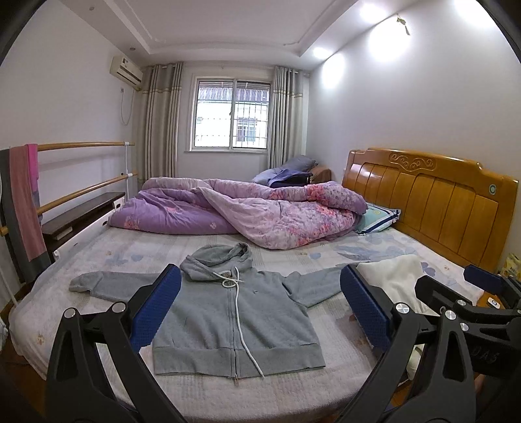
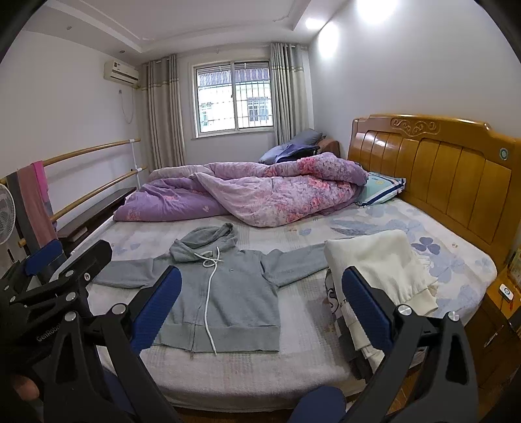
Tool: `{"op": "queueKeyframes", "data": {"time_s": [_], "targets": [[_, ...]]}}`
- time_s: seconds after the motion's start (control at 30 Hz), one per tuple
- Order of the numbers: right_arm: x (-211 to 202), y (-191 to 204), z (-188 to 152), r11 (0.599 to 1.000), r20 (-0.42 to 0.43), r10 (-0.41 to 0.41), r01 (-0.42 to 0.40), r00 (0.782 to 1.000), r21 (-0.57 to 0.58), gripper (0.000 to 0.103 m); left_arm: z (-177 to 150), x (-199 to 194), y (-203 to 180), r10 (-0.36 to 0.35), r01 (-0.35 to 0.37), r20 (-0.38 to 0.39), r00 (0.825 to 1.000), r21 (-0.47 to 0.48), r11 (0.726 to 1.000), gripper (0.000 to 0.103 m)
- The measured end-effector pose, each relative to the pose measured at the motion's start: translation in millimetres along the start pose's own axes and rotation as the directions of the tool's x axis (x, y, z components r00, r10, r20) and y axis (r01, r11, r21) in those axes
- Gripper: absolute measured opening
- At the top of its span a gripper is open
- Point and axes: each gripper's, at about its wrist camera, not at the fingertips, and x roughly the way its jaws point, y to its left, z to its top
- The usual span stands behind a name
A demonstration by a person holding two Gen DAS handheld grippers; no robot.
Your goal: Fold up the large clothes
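Grey hoodie (image 1: 234, 312) is spread flat, front up, on the bed (image 1: 293, 387), sleeves out to both sides, hood toward a purple quilt (image 1: 247, 211). Folded white clothing (image 2: 381, 270) is seen beside its right sleeve. Left claw (image 1: 260, 306) and right claw (image 2: 260, 309) are held wide open above the bed, gripping nothing.

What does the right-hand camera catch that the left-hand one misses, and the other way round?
Only the right wrist view shows the white standing fan at the left edge and the printed fabric under the folded cream-white garment. Only the left wrist view shows the small ornament hanging high on the wall. Both show the grey zip-up hoodie spread flat on the bed, the purple floral quilt, and both grippers, left and right, open and empty.
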Motion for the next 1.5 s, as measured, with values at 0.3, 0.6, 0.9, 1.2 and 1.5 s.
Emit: {"op": "queueKeyframes", "data": {"time_s": [0.3, 0.6, 0.9, 1.2, 1.5], "targets": [[3.1, -1.3, -4.2, 1.0, -0.013, -0.008, 0.008, 1.0, 0.014, 0.095, -2.6, 8.3, -0.3, -0.008, 0.008, -0.011, 1.0, 0.002, 1.0, 0.098], [0.1, -2.3, -6.0, 1.0, -0.014, -0.014, 0.015, 1.0, 0.025, 0.095, -3.6, 13.2, -1.1, -0.015, 0.015, -0.015, 1.0, 0.006, 1.0, 0.098], [-0.7, -2.7, -5.3, 0.999, -0.019, -0.017, 0.017, 1.0, 0.029, 0.095, -4.5, 15.1, -0.7, -0.019, 0.019, -0.015, 1.0, 0.009, 1.0, 0.098], [-1.0, -3.6, -5.0, 0.999, -0.018, -0.018, 0.019, 1.0, 0.029, 0.095, -4.4, 14.8, -0.5, -0.021, 0.021, -0.014, 1.0, 0.008, 1.0, 0.098], [-1.1, -4.5, -4.9, 0.999, -0.018, -0.018, 0.019, 1.0, 0.029, 0.095, -4.4, 15.2, 0.1, -0.022, 0.022, -0.012, 1.0, 0.009, 1.0, 0.098]]}}
